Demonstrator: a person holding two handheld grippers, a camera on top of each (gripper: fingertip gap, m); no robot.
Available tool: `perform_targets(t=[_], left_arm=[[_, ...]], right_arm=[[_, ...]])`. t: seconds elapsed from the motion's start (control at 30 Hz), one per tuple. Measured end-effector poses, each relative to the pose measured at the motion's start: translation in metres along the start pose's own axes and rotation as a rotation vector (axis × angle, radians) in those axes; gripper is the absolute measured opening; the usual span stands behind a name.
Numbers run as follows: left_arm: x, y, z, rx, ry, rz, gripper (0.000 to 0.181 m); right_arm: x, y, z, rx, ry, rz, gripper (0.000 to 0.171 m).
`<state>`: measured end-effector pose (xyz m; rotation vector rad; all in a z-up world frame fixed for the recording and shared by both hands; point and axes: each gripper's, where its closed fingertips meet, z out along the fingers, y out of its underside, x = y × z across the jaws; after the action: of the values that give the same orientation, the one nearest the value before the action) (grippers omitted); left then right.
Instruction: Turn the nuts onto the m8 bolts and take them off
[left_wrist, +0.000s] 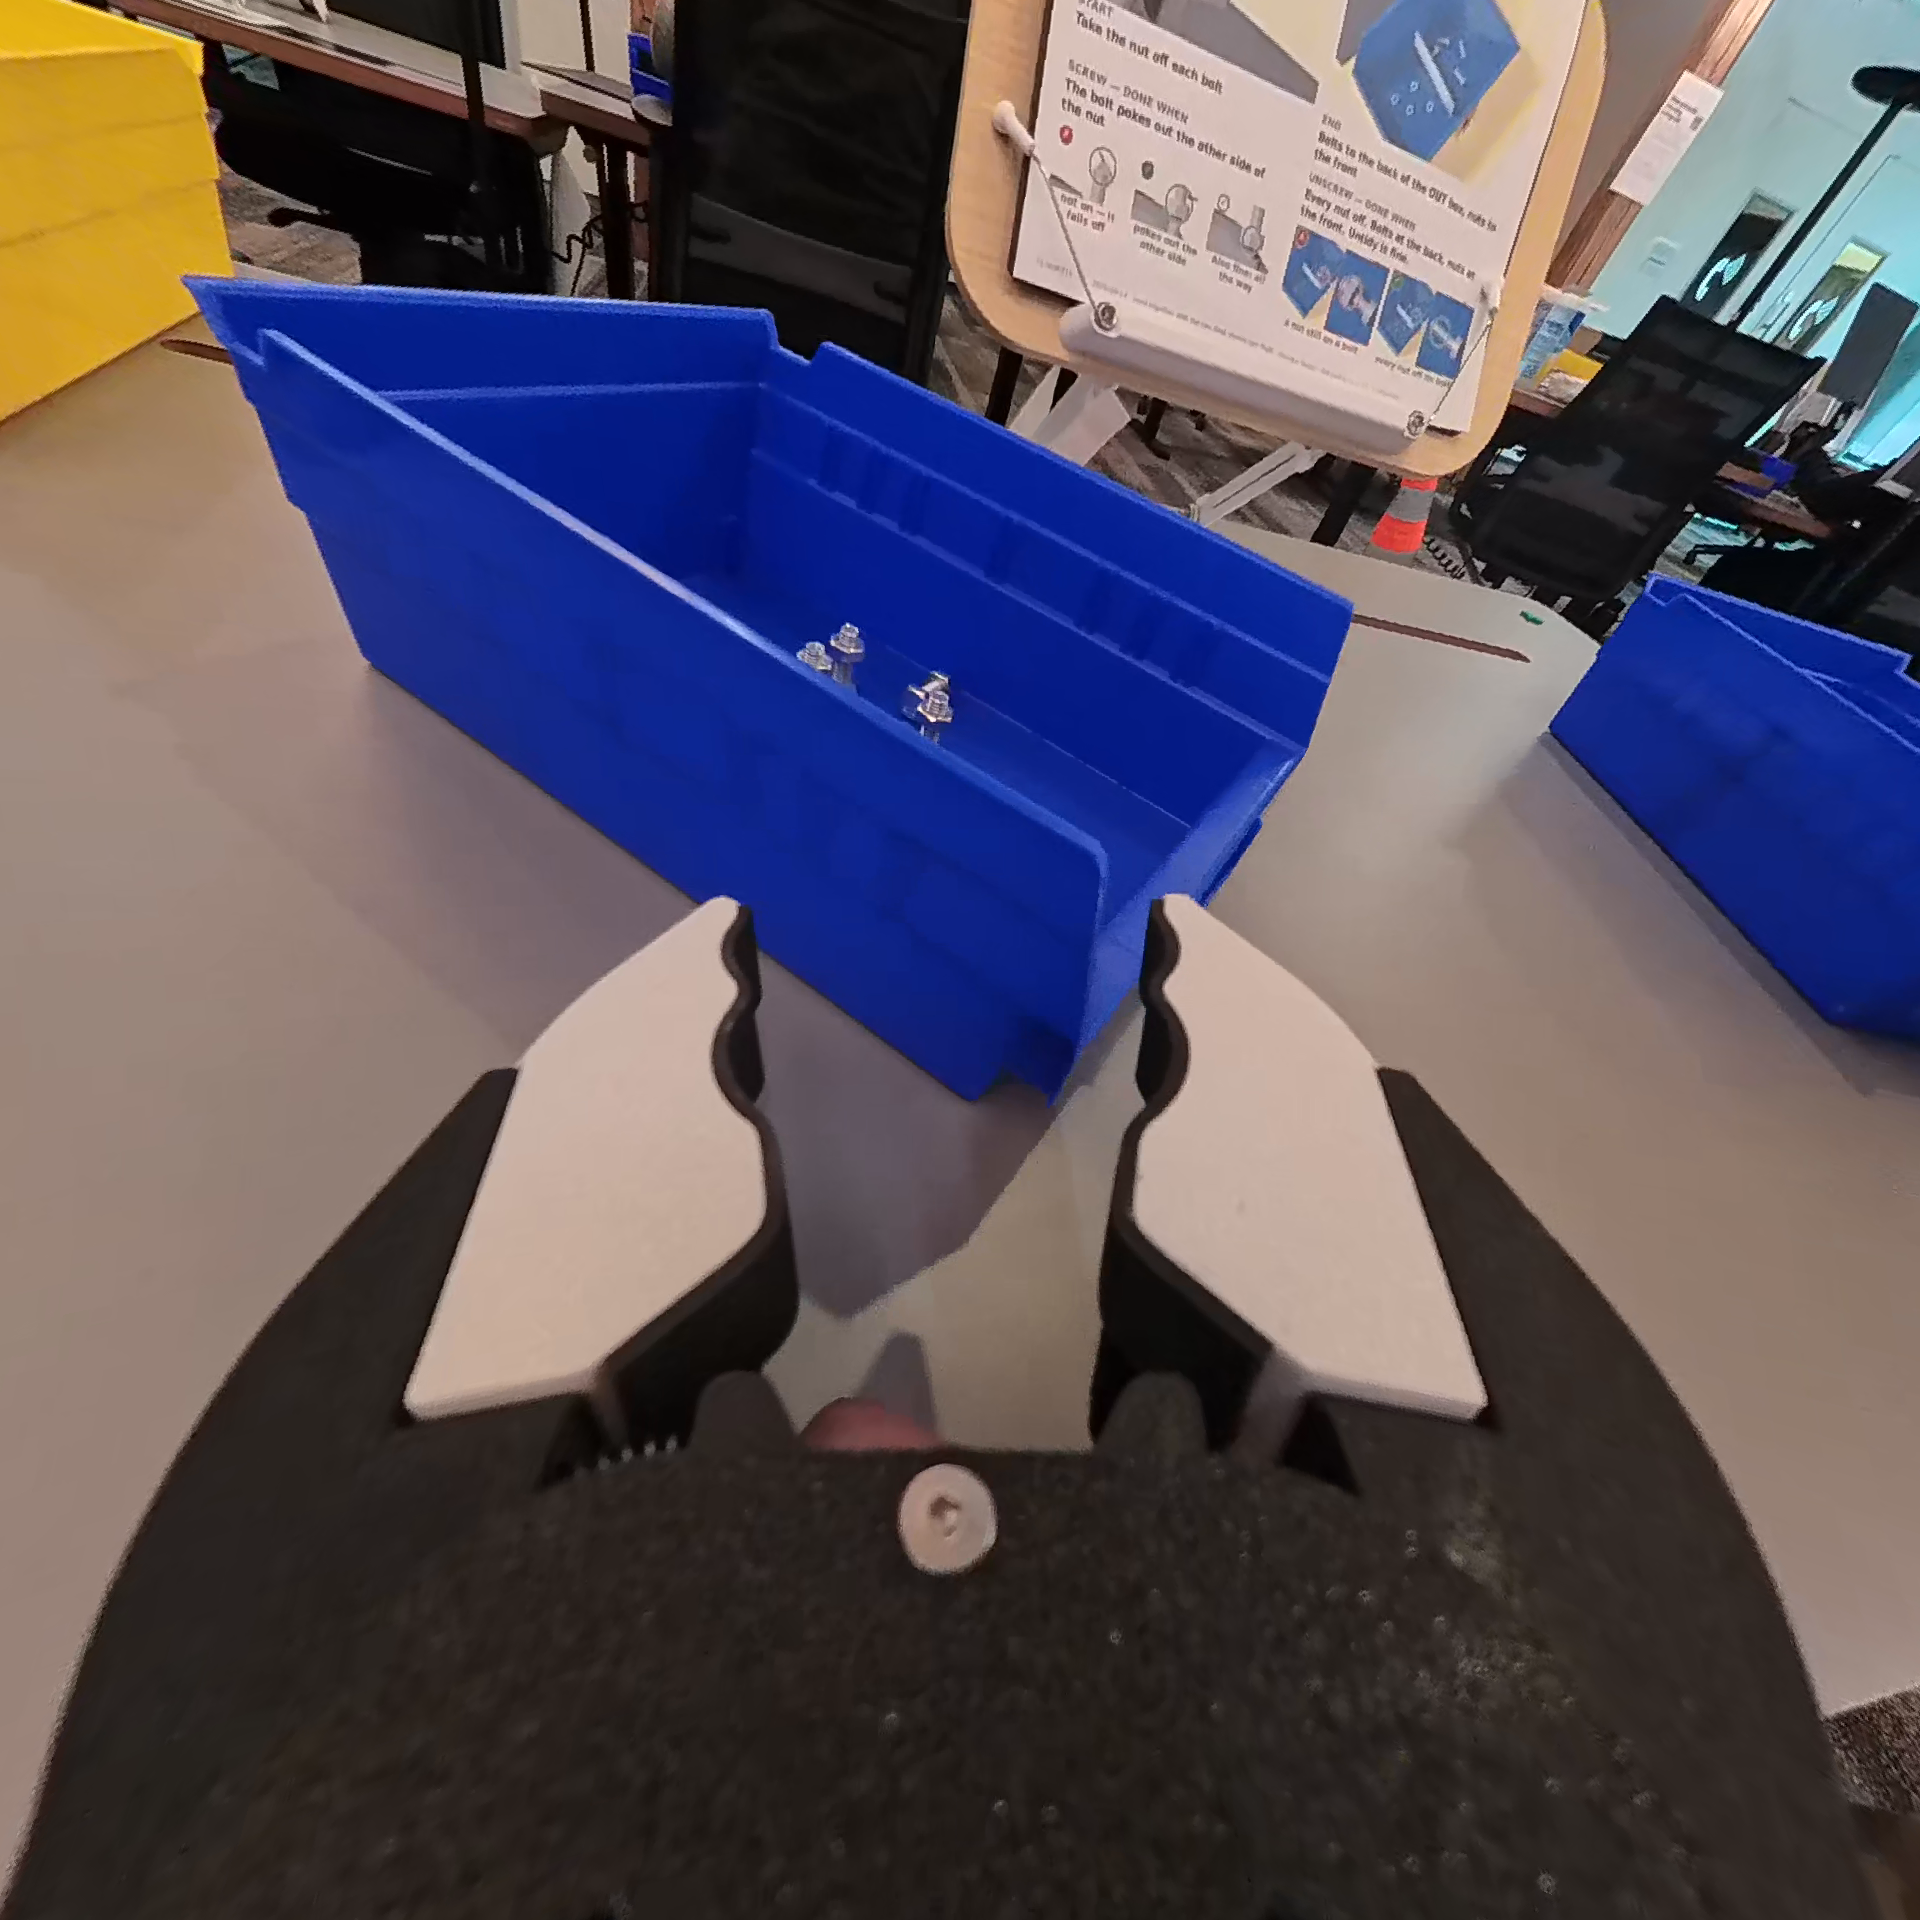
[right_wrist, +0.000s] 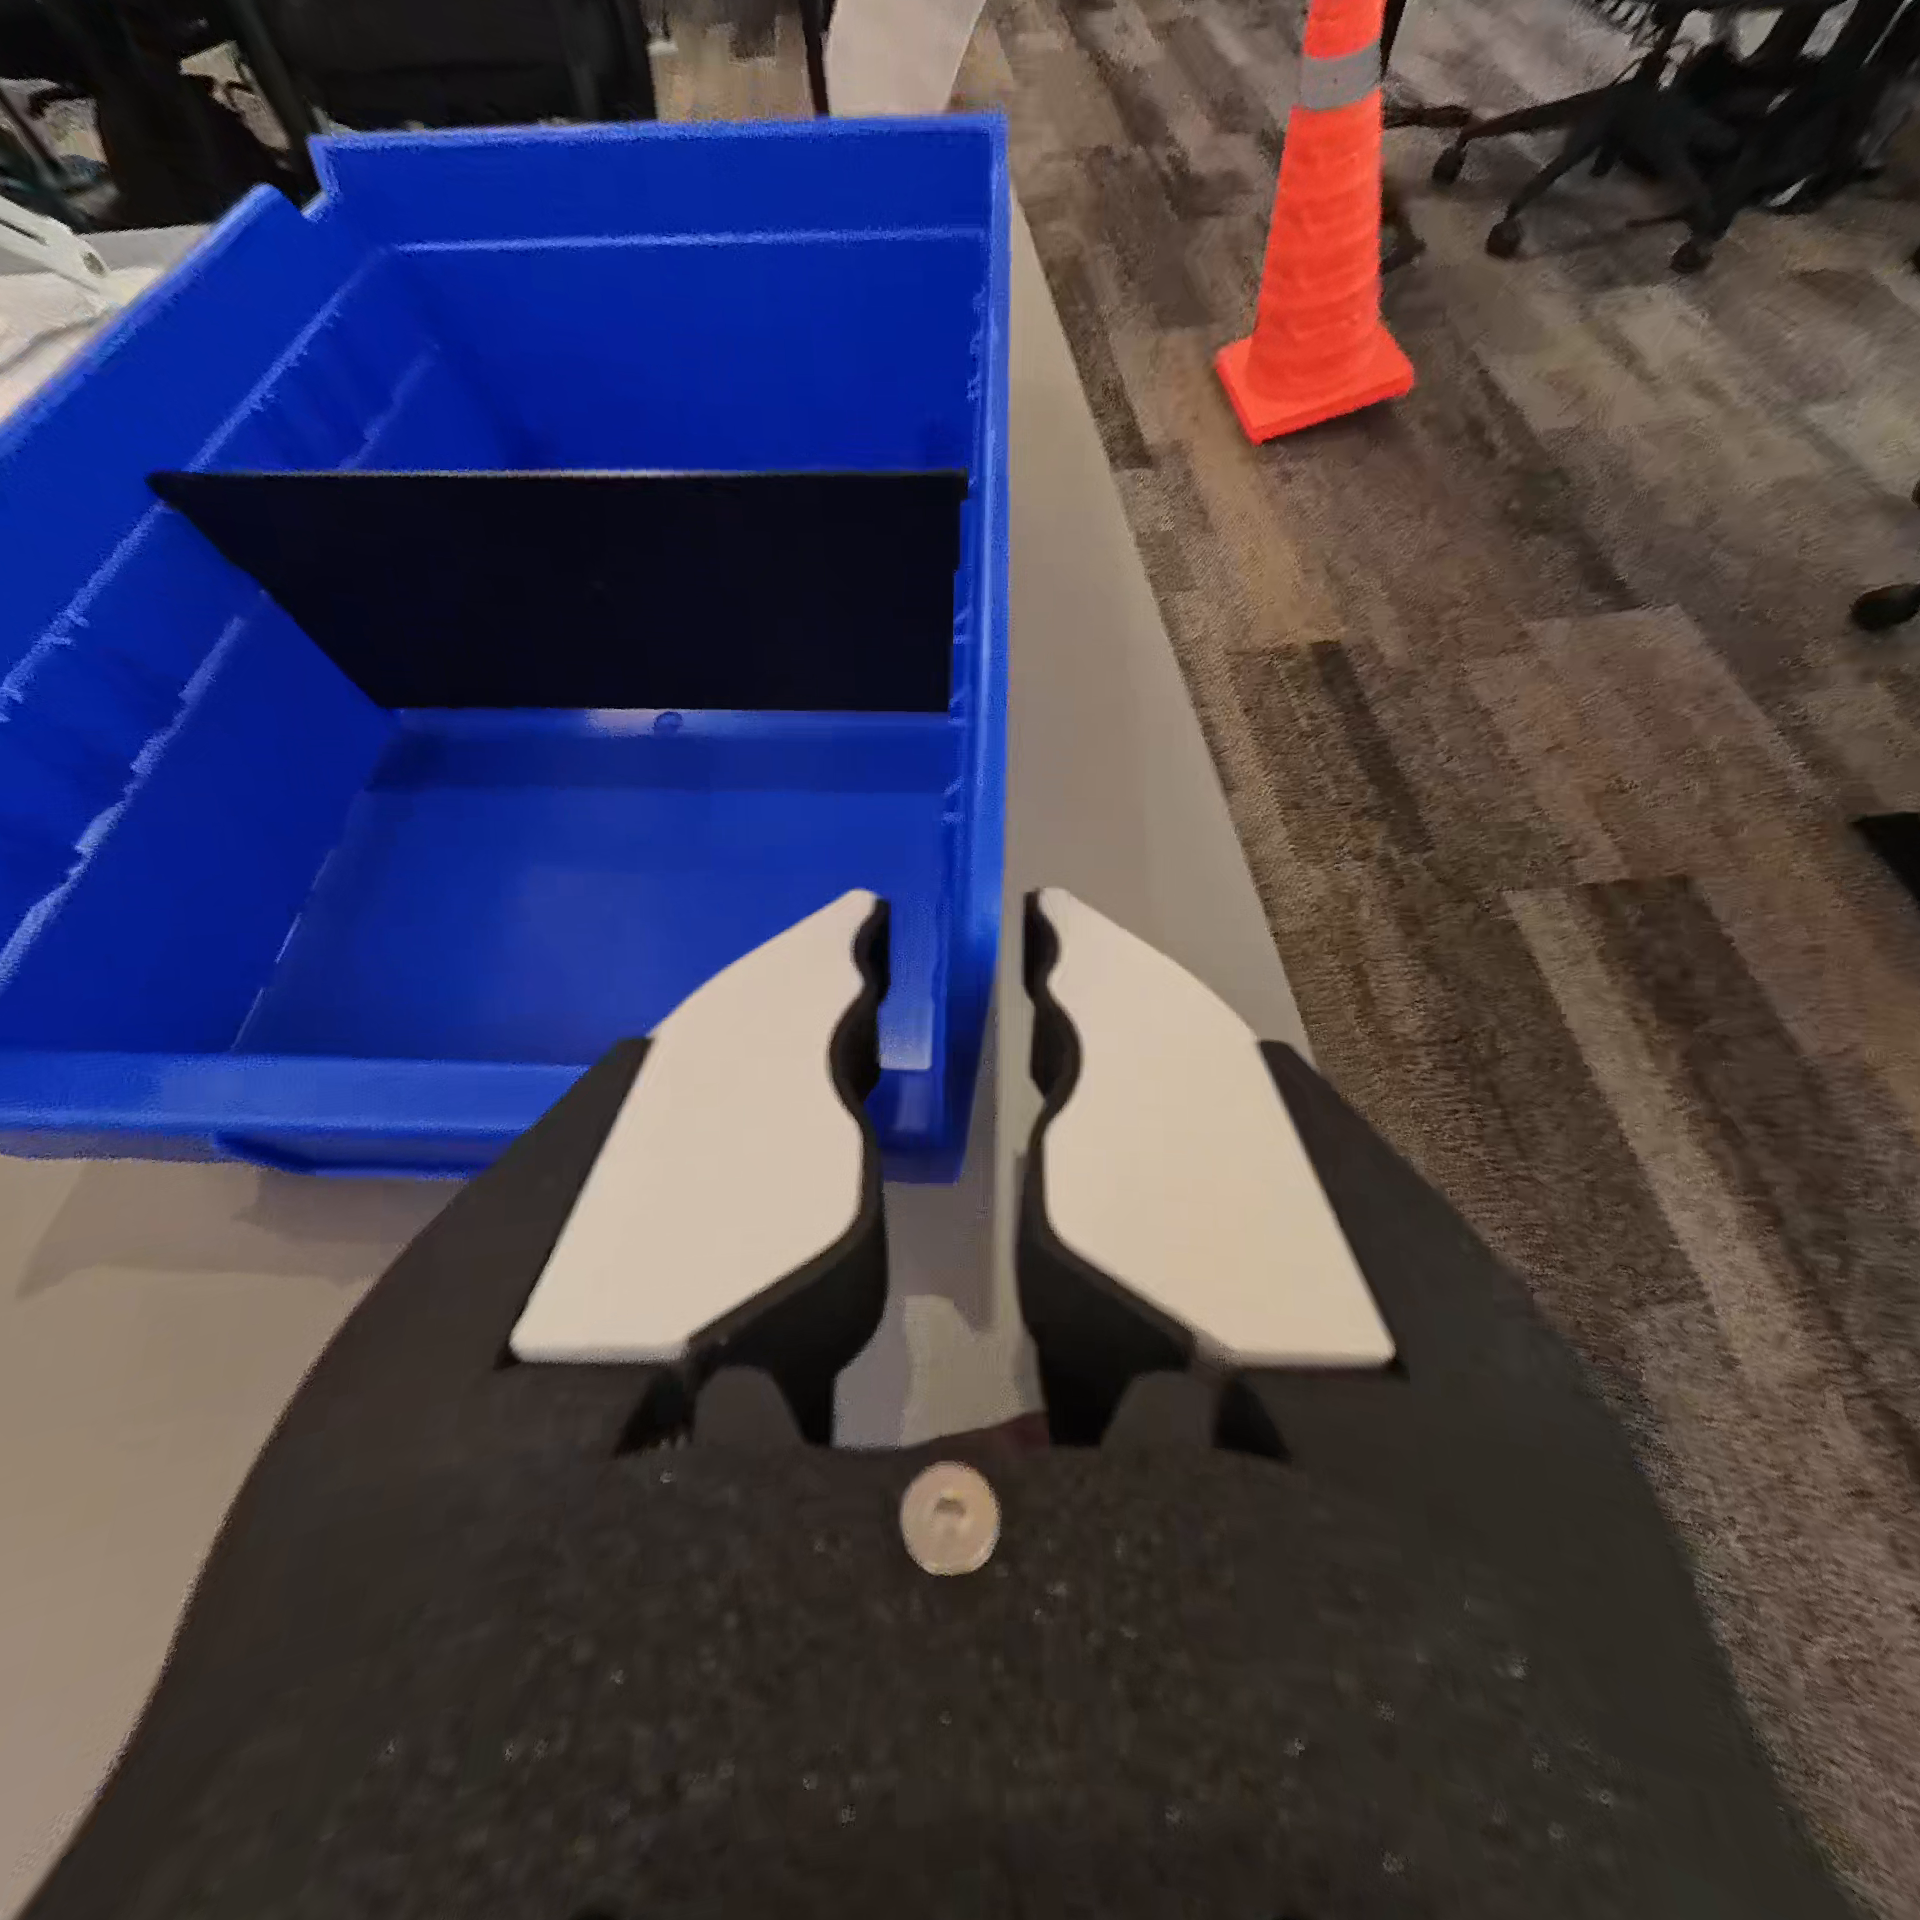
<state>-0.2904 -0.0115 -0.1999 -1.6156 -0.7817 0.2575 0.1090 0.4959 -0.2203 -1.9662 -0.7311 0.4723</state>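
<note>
**Both grippers empty, bolts waiting in the far bin**

The grey surface (left_wrist: 312, 831) carries everything here, and on it sit two blue bins. The long bin (left_wrist: 582, 665) lies ahead of the left gripper (left_wrist: 945, 935), turned at an angle, so its near wall screens much of the floor inside. The second bin (right_wrist: 623, 914) sits at the edge of the surface beside the right gripper (right_wrist: 956, 914), with a dark divider (right_wrist: 582, 592) splitting it into a front and a back compartment. Both compartments look bare from here, which suggests it is the place where parted pieces will go.

Behind the long bin stands an instruction board (left_wrist: 1268, 208) on an easel, presumably placed where the worker can glance at it. An orange cone (right_wrist: 1320, 239) stands on the carpet beyond the surface.

The left gripper hovers short of the long bin, jaws wide apart, nothing between them. The right gripper hangs over the corner of the divided bin, jaws apart by a narrower gap, also empty.

The bolts (left_wrist: 883, 675) lie in a small cluster on the long bin's floor, near the middle. Nuts seem to sit on them, so unscrewing looks like the work ahead. How many there are is hard to count: they are tiny, shiny, and partly cut off by the wall.
</note>
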Motion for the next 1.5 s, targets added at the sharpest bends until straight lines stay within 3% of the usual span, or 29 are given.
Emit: perform_targets(t=[0.1,0.2,0.3,0.4,0.57,0.83,1.23,1.27,1.33,1.5], left_arm=[[0.003,0.001,-0.001,-0.002,0.000,0.003,0.071],[0.007,0.003,-0.003,-0.004,-0.010,0.011,0.071],[0.012,0.006,-0.001,-0.011,-0.024,0.021,0.071],[0.010,0.008,0.003,-0.039,-0.116,0.029,0.071],[0.006,0.017,0.020,-0.124,-0.189,-0.061,0.076],[-0.008,0.022,0.034,-0.148,-0.276,-0.052,0.067],[-0.053,0.012,0.010,-0.148,-0.368,-0.044,0.058],[-0.052,0.012,0.011,-0.158,-0.347,-0.055,0.051],[-0.047,0.011,0.014,-0.179,-0.314,-0.040,0.019],[-0.070,0.005,0.011,-0.224,-0.432,0.092,0.006]], right_arm=[[-0.006,-0.017,-0.032,0.077,0.156,-0.109,0.046],[-0.059,-0.035,-0.071,0.226,0.223,-0.255,0.051],[-0.152,-0.024,-0.090,0.340,0.074,-0.300,0.049],[-0.232,0.005,-0.092,0.345,-0.100,-0.318,0.042],[-0.297,0.029,-0.089,0.302,-0.263,-0.347,0.040],[-0.290,0.014,-0.084,0.312,-0.276,-0.404,0.037],[-0.284,0.021,-0.076,0.281,-0.297,-0.397,0.032],[-0.286,0.021,-0.076,0.282,-0.298,-0.401,0.032],[-0.289,0.022,-0.076,0.283,-0.309,-0.403,0.031],[-0.290,0.019,-0.079,0.293,-0.307,-0.424,0.029]])
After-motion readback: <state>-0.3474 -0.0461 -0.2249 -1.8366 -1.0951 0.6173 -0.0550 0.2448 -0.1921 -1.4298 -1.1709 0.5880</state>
